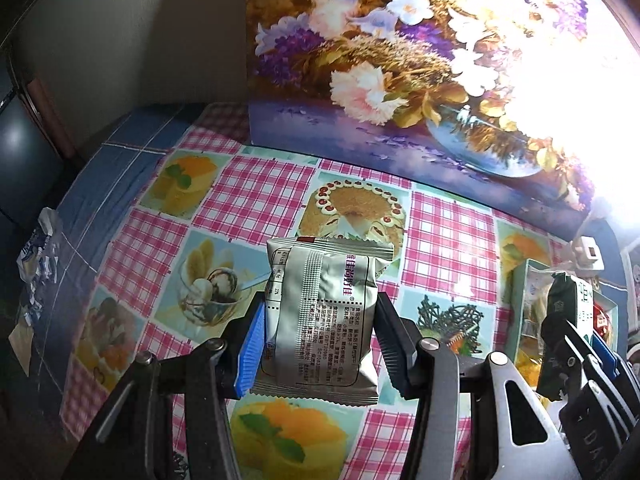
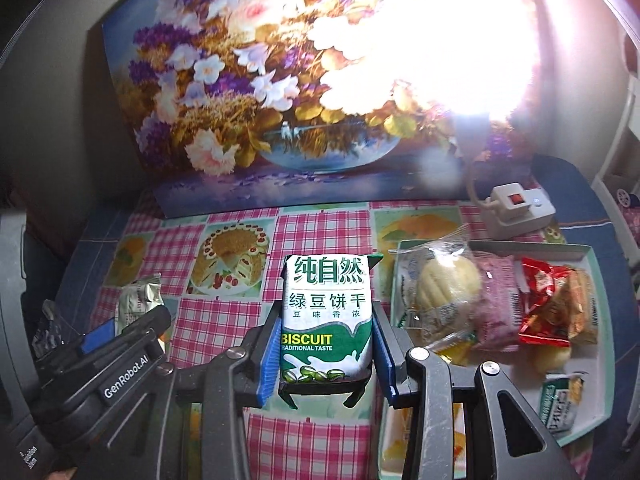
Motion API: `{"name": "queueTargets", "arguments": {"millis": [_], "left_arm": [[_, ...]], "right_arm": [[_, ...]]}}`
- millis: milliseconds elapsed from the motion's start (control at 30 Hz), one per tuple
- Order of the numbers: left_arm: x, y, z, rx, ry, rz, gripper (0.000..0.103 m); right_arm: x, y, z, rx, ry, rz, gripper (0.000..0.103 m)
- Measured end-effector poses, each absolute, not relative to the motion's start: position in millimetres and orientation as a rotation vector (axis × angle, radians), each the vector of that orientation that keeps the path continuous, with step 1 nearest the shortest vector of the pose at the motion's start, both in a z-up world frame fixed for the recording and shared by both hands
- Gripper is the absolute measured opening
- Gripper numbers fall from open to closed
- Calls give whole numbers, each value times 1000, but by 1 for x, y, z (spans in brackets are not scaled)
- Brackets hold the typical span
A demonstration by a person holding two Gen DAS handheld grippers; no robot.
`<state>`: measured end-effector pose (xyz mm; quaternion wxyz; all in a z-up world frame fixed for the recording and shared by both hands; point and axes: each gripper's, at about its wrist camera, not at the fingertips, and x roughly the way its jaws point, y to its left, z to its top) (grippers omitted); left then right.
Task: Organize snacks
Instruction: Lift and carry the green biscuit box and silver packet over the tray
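Observation:
My left gripper (image 1: 318,344) is shut on a silver snack packet (image 1: 320,320), held upright above the checked tablecloth with its printed back facing the camera. My right gripper (image 2: 326,354) is shut on a green and white biscuit pack (image 2: 326,320), also lifted off the table. In the left wrist view the right gripper (image 1: 580,344) and the biscuit pack (image 1: 564,300) show at the far right. In the right wrist view the left gripper (image 2: 120,332) and the silver packet (image 2: 138,304) show at the left. A pale green tray (image 2: 592,360) at the right holds several wrapped snacks.
A flower painting (image 1: 400,80) stands upright along the table's back edge. A bright lamp glares at the upper right, with a white power strip (image 2: 520,208) below it behind the tray. A crumpled wrapper (image 1: 38,264) lies at the table's left edge.

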<state>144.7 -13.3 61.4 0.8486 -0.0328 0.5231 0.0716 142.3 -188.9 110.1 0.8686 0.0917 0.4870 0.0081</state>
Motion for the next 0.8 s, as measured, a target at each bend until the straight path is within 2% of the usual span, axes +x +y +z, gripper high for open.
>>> {"name": "queueTargets", "arguments": {"millis": [400, 800], "left_arm": [[129, -1, 74, -83, 1103, 177, 54], [106, -33, 94, -40, 1057, 62, 54]], "right_arm": [[114, -212, 129, 256, 1015, -7, 42], [86, -249, 119, 299, 1042, -104, 42]]}}
